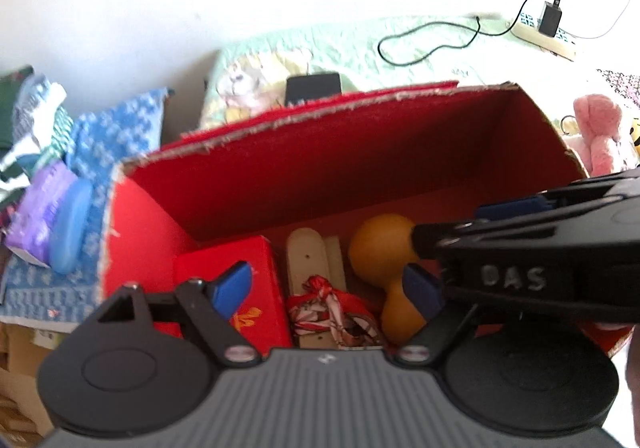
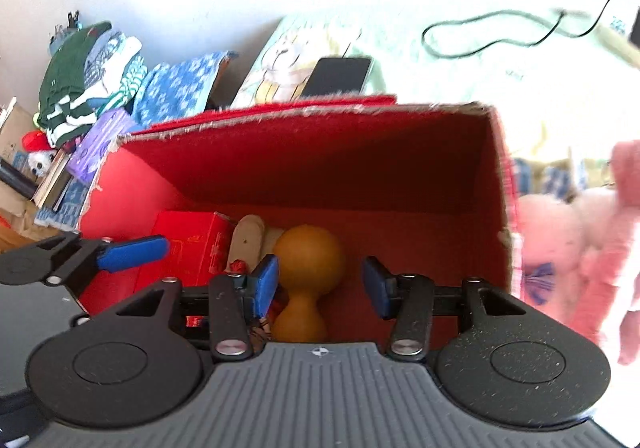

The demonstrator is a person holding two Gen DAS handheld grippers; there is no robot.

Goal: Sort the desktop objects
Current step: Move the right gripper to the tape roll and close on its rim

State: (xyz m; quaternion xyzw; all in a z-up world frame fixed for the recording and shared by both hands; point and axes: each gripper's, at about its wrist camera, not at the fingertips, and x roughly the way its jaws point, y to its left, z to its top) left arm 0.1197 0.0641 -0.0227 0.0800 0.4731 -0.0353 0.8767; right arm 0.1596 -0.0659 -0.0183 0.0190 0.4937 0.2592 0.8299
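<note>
Box (image 1: 248, 176): red, open-topped, serving as the sorting bin.
Contents: gourd (image 2: 308, 260), small carton (image 1: 240, 260), wooden pieces (image 1: 308, 256) on its floor.
Left gripper (image 1: 332, 288): wide open, empty, over box.
Right gripper (image 2: 320, 284): part open, empty, apparently clear of gourd.

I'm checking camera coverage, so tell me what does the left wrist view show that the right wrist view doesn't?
Only the left wrist view shows the black charger plugged into the power strip and the blue oval case. Only the right wrist view shows the green folded clothes in full and stacked books. Both share the red box, the orange gourd, the small red carton and the phone.
</note>
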